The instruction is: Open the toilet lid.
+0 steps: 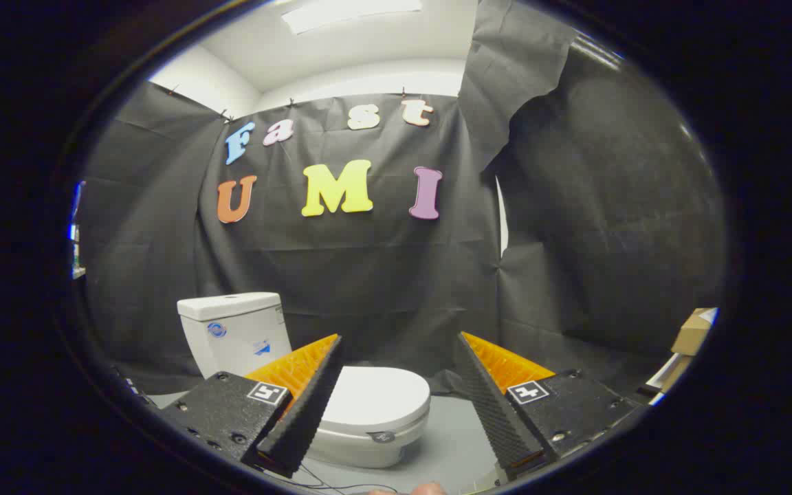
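A white toilet stands on the grey floor against the black cloth wall, its tank (233, 332) behind and its lid (381, 399) lying flat down on the bowl. My gripper (399, 337) hovers above and in front of it, open, with nothing between the fingers. The left finger (303, 405) overlaps the near left side of the lid and part of the tank; the lid's front edge shows between the two fingers. The right finger (499, 399) is off to the right of the bowl over bare floor.
Black cloth walls close in behind and to the right. Cardboard boxes (691, 333) sit at the far right. Thin cables (320, 481) run across the grey floor (454, 447) near the fingers. A fingertip (429, 489) peeks in below.
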The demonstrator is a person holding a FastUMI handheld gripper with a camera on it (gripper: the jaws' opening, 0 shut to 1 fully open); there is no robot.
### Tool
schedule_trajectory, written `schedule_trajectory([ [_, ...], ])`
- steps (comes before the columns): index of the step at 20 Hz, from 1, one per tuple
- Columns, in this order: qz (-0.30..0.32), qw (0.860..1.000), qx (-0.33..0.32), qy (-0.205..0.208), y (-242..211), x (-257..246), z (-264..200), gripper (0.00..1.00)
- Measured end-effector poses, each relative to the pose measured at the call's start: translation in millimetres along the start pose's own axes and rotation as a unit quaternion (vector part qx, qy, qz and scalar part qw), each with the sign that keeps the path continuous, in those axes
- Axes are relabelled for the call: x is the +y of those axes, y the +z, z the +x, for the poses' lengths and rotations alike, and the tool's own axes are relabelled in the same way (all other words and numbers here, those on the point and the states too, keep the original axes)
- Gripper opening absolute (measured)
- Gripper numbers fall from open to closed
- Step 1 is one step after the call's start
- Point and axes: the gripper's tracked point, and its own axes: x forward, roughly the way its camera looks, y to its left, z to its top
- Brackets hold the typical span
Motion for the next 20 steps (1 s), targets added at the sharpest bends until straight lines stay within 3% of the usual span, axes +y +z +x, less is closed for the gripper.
schedule_trajectory([
  [20, -0.006, 0.999, -0.014, -0.028, 6.5, -5.9, -0.8, 1.00],
])
